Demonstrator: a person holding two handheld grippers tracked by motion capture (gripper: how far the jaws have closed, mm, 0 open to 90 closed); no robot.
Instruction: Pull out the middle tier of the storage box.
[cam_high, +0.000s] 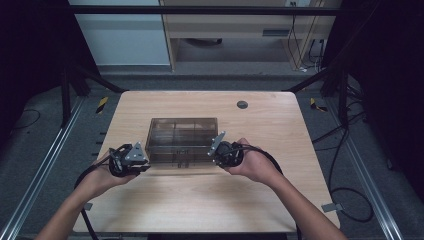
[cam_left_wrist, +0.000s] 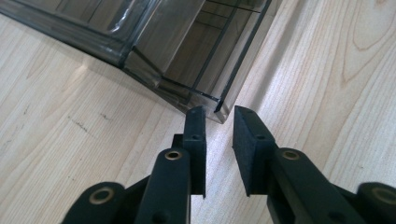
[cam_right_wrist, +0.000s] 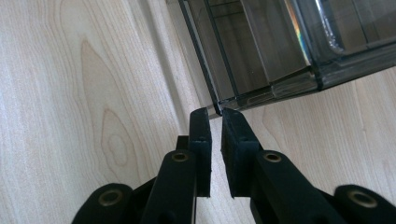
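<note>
A smoky see-through plastic box (cam_high: 182, 137) with inner compartments lies in the middle of the wooden table (cam_high: 200, 200). My left gripper (cam_high: 145, 167) is at the box's near left corner, and my right gripper (cam_high: 215, 157) is at its near right corner. In the left gripper view the jaws (cam_left_wrist: 218, 114) stand open with a clear gap, and the corner of the box (cam_left_wrist: 187, 46) reaches just between their tips. In the right gripper view the jaws (cam_right_wrist: 215, 114) are drawn close together, and the corner of the box (cam_right_wrist: 261, 46) sits pinched between their tips.
A round grey grommet (cam_high: 242, 104) is set in the table behind the box. Bare wood lies in front of the box and on both sides. Metal floor rails (cam_high: 45, 165) and black cables (cam_high: 350, 200) run beside the table.
</note>
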